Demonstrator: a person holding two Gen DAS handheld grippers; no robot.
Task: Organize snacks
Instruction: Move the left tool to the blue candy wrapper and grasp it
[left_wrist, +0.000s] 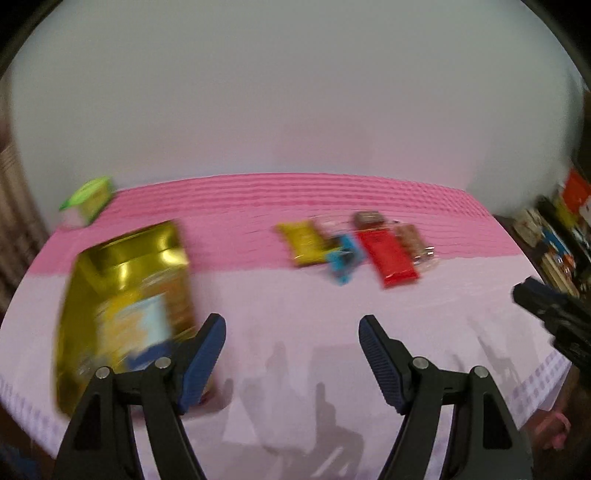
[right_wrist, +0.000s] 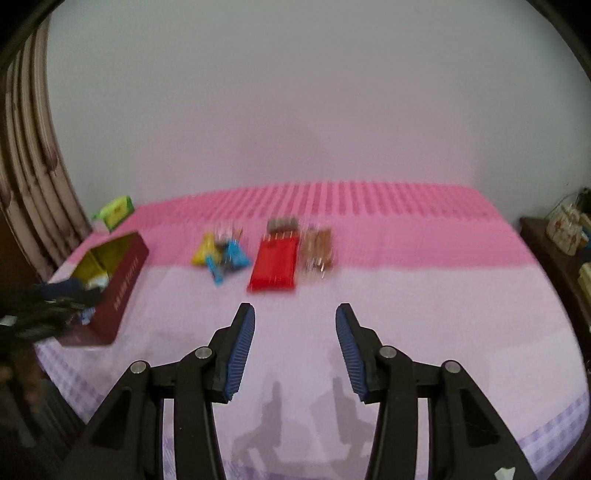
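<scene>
Snacks: a loose cluster lies on the far half of the cloth-covered bench (right_wrist: 406, 295), where the pink band meets the pale part. In it are a red packet (right_wrist: 274, 264), a yellow packet (right_wrist: 204, 251), a blue packet (right_wrist: 236, 254) and a clear brown-filled packet (right_wrist: 317, 249), all blurred, so their print cannot be read.
Box: an open red box (right_wrist: 118, 288) with a gold lining sits at the bench's left edge, well apart from the cluster. A few wrappers already lie inside, so it is probably the collecting place.
Left gripper (left_wrist: 291, 332): its blue fingers (left_wrist: 205, 350) stand wide with nothing between them, just beside the box's opening. I judge it is placed to steady the box or has nothing to carry at present.
Right gripper (right_wrist: 295, 325): its fingers (right_wrist: 242, 343) stand apart, narrower than the left pair, and hold nothing. It points at the cluster from the near side, with the red packet most directly ahead.
Green carton (right_wrist: 116, 210): stands at the far left corner, apart from the rest; its part in the task cannot be told.
Step in hand: likely a reach for the next snack; most of the sorting seems not yet done.
Risk: the thin packets lie flat and overlap, so a pinch may lift two or slip.
</scene>
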